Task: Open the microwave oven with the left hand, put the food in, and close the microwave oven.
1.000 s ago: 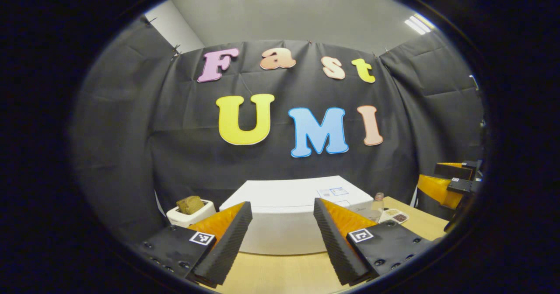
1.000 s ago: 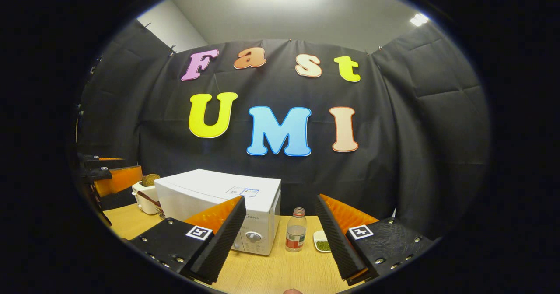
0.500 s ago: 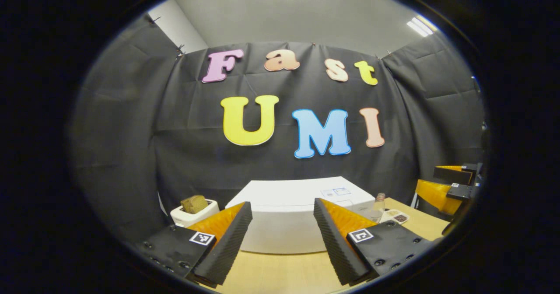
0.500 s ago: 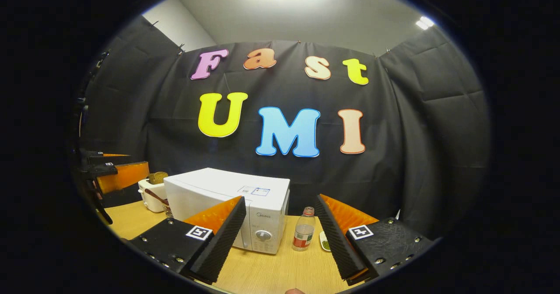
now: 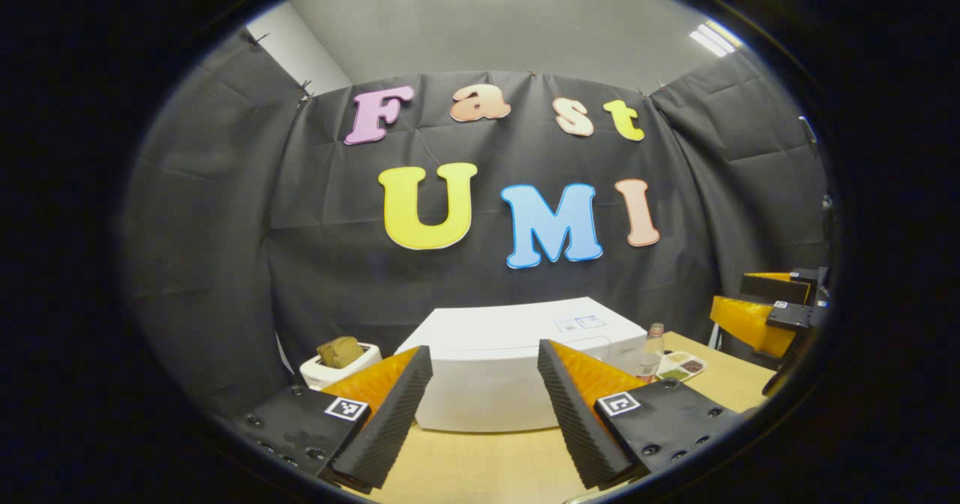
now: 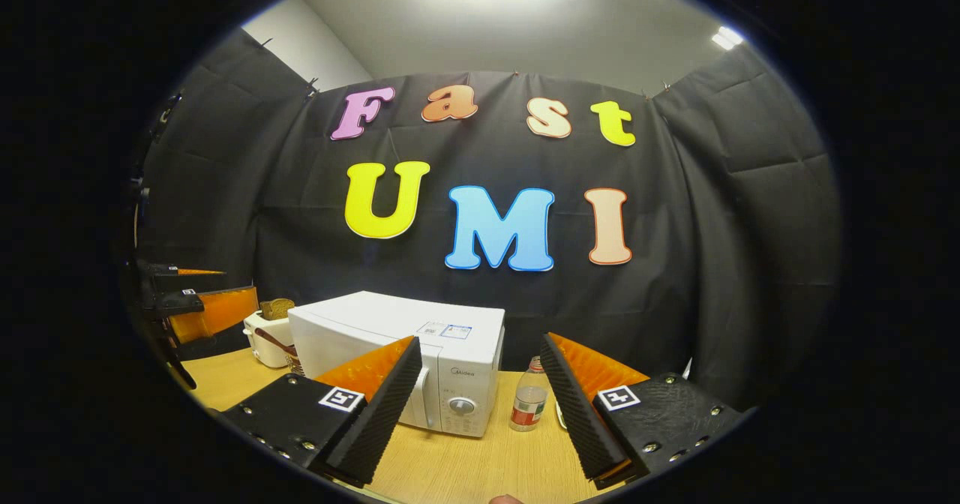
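Right view has swung left: the boxy white microwave oven (image 6: 405, 354) now sits nearer centre than a second ago.
I'm holding both tools back off the wooden table (image 6: 465, 466), door shut. Left gripper (image 5: 480, 414) spread wide, empty; right gripper (image 6: 476, 414) likewise. The white compartment tray of food (image 5: 679, 365) waits right of the oven.

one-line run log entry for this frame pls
phase: approach | white box-shaped microwave oven: door shut | left gripper: open, empty | right gripper: open, empty | clear plastic bottle: right of microwave
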`<state>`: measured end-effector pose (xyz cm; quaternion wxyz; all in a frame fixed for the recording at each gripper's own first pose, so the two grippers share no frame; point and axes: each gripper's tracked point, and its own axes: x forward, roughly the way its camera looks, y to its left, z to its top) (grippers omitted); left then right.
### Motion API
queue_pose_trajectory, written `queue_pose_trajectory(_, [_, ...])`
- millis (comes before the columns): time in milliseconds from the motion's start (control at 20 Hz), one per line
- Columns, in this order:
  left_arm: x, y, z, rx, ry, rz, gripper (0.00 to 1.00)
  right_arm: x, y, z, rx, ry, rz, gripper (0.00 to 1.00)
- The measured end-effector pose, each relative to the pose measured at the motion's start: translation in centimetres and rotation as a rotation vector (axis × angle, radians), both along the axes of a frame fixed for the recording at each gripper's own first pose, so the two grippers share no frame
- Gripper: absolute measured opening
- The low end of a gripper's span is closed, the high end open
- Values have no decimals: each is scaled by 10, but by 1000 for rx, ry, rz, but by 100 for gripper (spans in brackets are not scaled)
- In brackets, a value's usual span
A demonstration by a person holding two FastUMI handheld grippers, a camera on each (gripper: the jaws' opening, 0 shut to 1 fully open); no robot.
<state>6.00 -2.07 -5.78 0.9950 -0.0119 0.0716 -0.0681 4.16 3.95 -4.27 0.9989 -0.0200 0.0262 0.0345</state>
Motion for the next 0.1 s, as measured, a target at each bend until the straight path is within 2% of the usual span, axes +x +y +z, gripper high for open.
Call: queue_pose_trajectory(100, [2,2,1,-3,-4,1,97,-1,2,1,-4,0,5,97])
